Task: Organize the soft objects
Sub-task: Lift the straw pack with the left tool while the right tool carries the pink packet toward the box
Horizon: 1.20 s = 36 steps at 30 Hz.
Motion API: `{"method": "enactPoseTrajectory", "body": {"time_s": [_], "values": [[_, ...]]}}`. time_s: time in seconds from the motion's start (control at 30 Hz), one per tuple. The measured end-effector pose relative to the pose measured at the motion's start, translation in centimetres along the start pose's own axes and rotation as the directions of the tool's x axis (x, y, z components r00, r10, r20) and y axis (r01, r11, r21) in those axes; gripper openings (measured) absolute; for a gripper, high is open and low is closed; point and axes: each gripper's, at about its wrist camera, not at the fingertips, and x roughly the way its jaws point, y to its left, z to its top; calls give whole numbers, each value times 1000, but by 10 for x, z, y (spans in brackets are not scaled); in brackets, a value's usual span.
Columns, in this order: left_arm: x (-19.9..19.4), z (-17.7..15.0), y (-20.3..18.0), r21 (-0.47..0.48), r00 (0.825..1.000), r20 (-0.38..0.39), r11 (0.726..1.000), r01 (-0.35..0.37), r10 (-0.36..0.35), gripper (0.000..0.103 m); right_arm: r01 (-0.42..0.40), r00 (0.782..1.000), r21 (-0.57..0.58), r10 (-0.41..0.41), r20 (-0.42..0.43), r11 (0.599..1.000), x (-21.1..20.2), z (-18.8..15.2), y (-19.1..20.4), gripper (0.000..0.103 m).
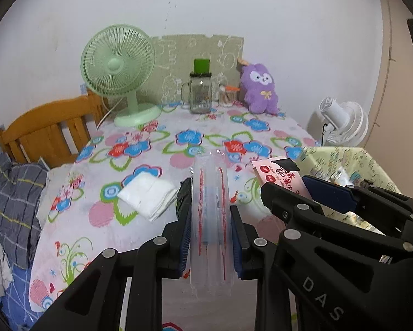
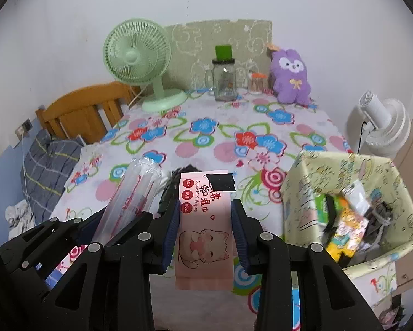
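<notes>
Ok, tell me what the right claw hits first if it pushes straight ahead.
Probably the flowered tablecloth. The right claw, shut on the pink wipes pack, angles down toward it; the cloth box sits off to the side.

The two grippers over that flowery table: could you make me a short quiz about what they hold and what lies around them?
1. True or false: the left gripper is shut on a clear plastic packet with red print.
2. What does the right gripper hold? A) a purple plush toy B) a pink pack of mini wipes C) a glass jar
3. Which soft white thing lies on the tablecloth, to the left of the left gripper in its own view?

Key
1. True.
2. B, the pink pack of mini wipes; the purple plush toy and glass jar stand at the far edge.
3. The folded white tissue.
</notes>
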Motion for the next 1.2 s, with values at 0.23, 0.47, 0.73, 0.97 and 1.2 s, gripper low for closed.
{"method": "enactPoseTrajectory", "body": {"time_s": [0.23, 0.47, 0.73, 0.97, 1.2], "values": [[-14, 16, -12, 17, 999, 52, 1000, 7, -8, 25, 6, 998, 5, -6, 59, 1000, -22, 13, -9, 40], [-23, 28, -25, 33, 996, 93, 999, 12, -15, 25, 11, 994, 11, -12, 109, 1000, -38, 24, -20, 40], [-21, 37, -43, 45, 994, 109, 999, 22, -27, 25, 19, 990, 19, -21, 137, 1000, -46, 30, -41, 40], [-15, 45, -66, 60, 992, 118, 997, 38, -44, 25, 34, 988, 36, -39, 151, 999, -50, 32, -63, 40], [-7, 50, -91, 78, 990, 122, 995, 65, -74, 25, 57, 985, 54, -65, 161, 997, -52, 33, -90, 40]]}}
